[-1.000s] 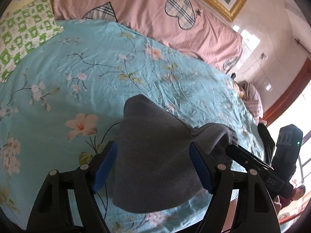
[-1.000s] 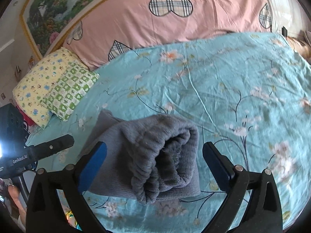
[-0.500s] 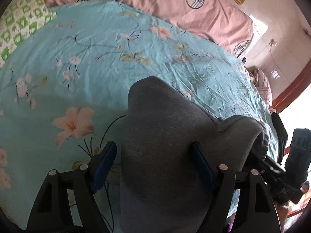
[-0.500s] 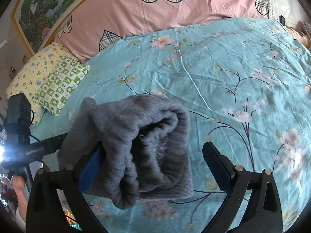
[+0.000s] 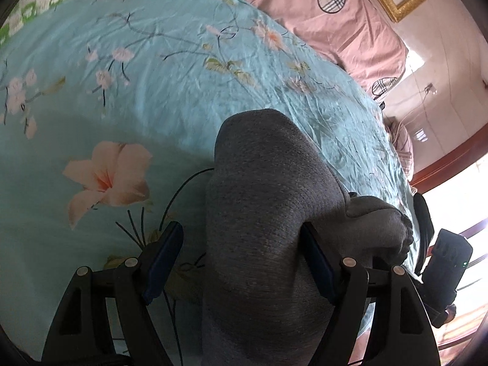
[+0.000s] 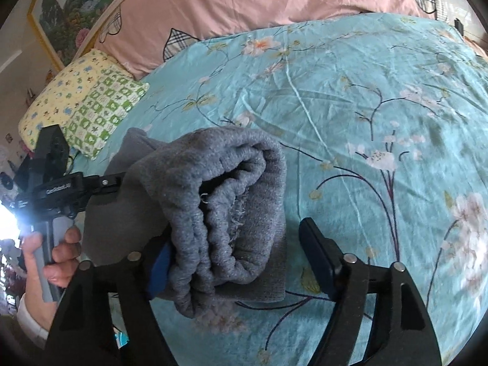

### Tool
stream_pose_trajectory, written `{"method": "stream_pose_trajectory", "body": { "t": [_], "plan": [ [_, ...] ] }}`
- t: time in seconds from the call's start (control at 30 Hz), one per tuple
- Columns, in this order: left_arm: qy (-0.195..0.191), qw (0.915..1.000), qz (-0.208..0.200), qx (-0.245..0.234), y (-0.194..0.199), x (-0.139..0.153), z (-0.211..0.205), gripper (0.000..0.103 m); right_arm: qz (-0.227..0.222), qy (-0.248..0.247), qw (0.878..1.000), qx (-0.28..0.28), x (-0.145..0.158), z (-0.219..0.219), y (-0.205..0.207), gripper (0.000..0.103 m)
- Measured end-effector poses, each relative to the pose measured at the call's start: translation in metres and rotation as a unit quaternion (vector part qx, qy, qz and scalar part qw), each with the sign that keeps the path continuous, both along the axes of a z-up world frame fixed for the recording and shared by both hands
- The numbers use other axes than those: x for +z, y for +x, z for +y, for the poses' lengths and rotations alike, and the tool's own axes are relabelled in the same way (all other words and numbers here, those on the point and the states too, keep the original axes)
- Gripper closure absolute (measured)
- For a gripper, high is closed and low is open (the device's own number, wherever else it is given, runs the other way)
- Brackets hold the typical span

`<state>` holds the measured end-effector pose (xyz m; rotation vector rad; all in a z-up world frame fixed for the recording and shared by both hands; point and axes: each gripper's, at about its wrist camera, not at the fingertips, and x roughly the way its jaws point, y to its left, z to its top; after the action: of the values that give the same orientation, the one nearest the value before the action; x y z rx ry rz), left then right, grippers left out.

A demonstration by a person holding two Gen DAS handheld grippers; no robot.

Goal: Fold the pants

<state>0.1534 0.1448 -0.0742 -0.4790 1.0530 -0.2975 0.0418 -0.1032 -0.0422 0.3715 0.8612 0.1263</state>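
Daylight floods in from a window [image 5: 463,201] at the bed's edge, blown out white in both views. The teal sheet [image 5: 170,70] is evenly lit, its far flowers smeared by motion blur. The folded pants [image 5: 268,213] throw a soft shadow beside them. Strong fisheye bending and dark vignetting ring each frame

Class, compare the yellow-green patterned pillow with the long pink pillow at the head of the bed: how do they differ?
The yellow-green pillow is small and squarish; the pink pillow runs long across the bed's head. The yellow-green pillow carries tiny prints and green checks; the pink pillow is plain with plaid hearts. Both rest at the edge of the turquoise floral sheet.
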Motion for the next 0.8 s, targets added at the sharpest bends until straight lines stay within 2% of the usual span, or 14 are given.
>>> {"method": "stream_pose_trajectory", "body": {
  "t": [0.03, 0.07, 0.27, 0.4, 0.43, 0.63, 0.8],
  "plan": [
    [-0.005, 1.0, 0.001, 0.0, 0.001, -0.002, 0.001, 0.028, 0.002, 0.011, 1.0, 0.007, -0.001, -0.001, 0.002, 0.037],
    [-0.008, 1.0, 0.001, 0.0, 0.001, -0.002, 0.002, 0.028, 0.004, 0.026, 1.0, 0.013, -0.003, -0.002, 0.004, 0.038],
    [-0.023, 0.9997, 0.001, -0.003, 0.003, -0.005, 0.002, 0.036, 0.01, 0.06, 0.998, 0.029, -0.008, -0.008, 0.01, 0.039],
    [-0.054, 0.9985, 0.003, -0.007, 0.003, -0.007, 0.002, 0.051, 0.017, 0.083, 0.996, 0.037, -0.012, -0.013, 0.013, 0.039],
    [-0.056, 0.9984, 0.004, -0.004, 0.003, -0.008, 0.002, 0.051, 0.017, 0.087, 0.995, 0.039, -0.012, -0.013, 0.014, 0.04],
    [-0.039, 0.9992, -0.007, 0.0, -0.002, 0.003, -0.006, 0.062, 0.008, 0.107, 0.993, 0.048, -0.01, -0.013, 0.012, 0.049],
    [-0.025, 0.9995, -0.02, -0.001, -0.006, 0.017, -0.012, 0.069, 0.003, 0.119, 0.992, 0.047, -0.007, -0.015, 0.011, 0.052]
  ]
}}
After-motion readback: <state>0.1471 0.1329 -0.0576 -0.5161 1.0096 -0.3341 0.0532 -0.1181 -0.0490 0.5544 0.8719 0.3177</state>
